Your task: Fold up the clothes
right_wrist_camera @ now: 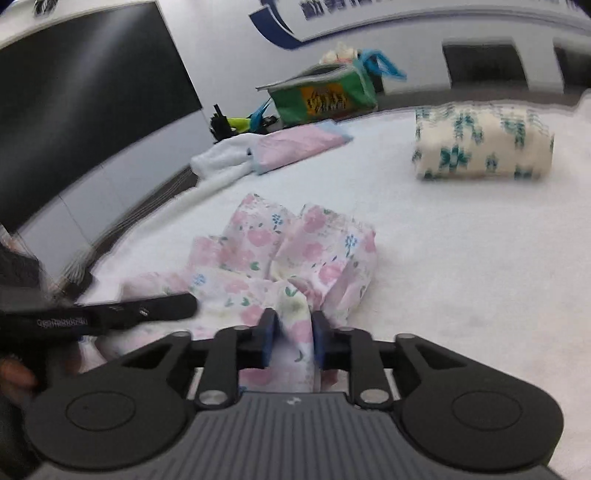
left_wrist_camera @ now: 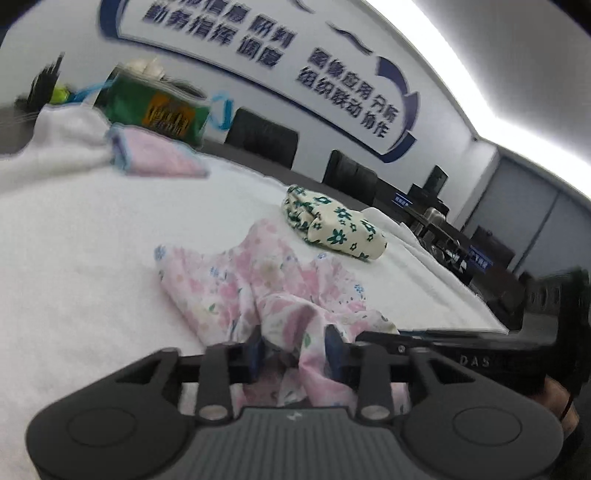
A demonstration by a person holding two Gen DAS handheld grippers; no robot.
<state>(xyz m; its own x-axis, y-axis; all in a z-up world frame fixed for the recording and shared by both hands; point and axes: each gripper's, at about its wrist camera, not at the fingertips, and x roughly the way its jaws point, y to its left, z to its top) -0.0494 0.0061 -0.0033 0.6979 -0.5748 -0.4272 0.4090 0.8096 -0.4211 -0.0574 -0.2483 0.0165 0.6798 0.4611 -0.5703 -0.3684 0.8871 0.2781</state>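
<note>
Grippers (left_wrist_camera: 295, 349) (right_wrist_camera: 293, 334) pinching crumpled (floral) cloth (right_wrist_camera: 295, 251)

Bright, even indoor lighting from ceiling light strip (left_wrist_camera: 461, 74), blown out to glare. Strong fisheye bending at edges. Motion blur throughout, worst on wall lettering (left_wrist_camera: 236, 33); shadows faint.

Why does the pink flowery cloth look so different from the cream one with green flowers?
The pink flowery cloth lies crumpled and spread out; the cream cloth is folded into a neat, thick bundle. The pink cloth has fabric between the fingers of both the left gripper and the right gripper; the cream one sits alone, untouched. The pink cloth is close to the grippers, the cream one farther back. Both have flower prints and lie on the same white cover.
</note>
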